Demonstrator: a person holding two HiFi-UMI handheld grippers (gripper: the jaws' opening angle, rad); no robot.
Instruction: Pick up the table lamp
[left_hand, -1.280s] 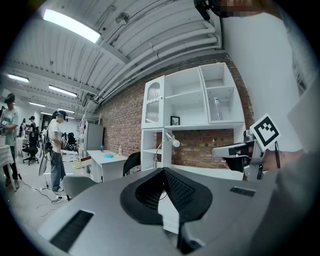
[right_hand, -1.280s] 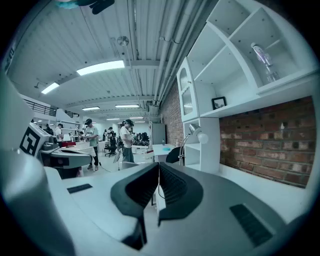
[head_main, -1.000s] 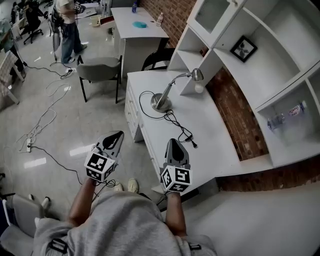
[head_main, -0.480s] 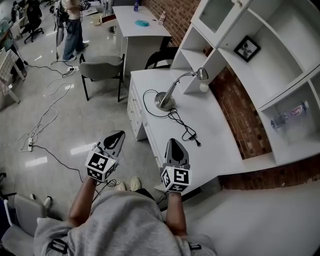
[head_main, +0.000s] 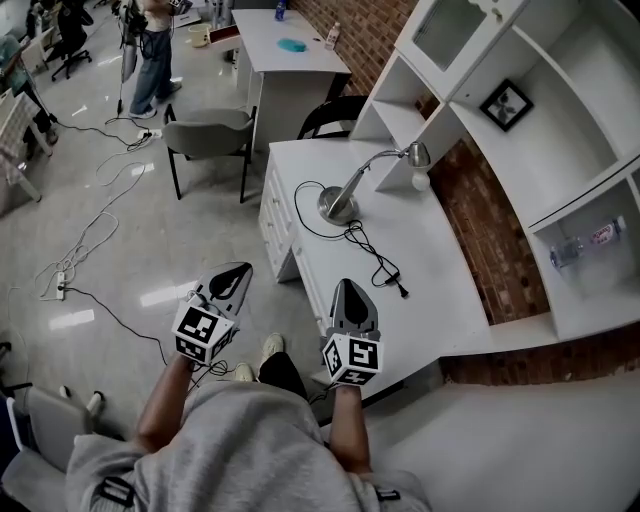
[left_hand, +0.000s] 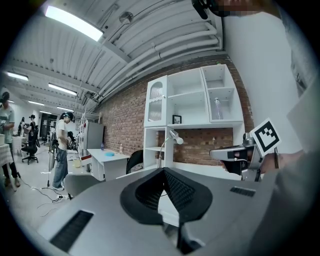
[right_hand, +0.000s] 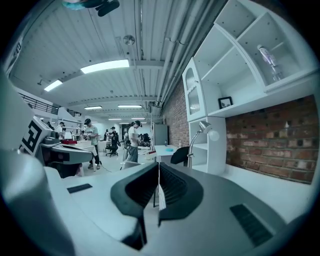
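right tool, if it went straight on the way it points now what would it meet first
Probably the white desk top just ahead of the right tool. Further along that line lie the black cord and the table lamp, slightly to the right. Depth is unclear.

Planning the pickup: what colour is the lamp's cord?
Black; the cord shows best in the head view, against the white desk.

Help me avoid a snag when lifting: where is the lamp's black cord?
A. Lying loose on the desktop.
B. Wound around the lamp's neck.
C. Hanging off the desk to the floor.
A: the cord lies in loops on the desk beside the lamp, plug end on the desktop.
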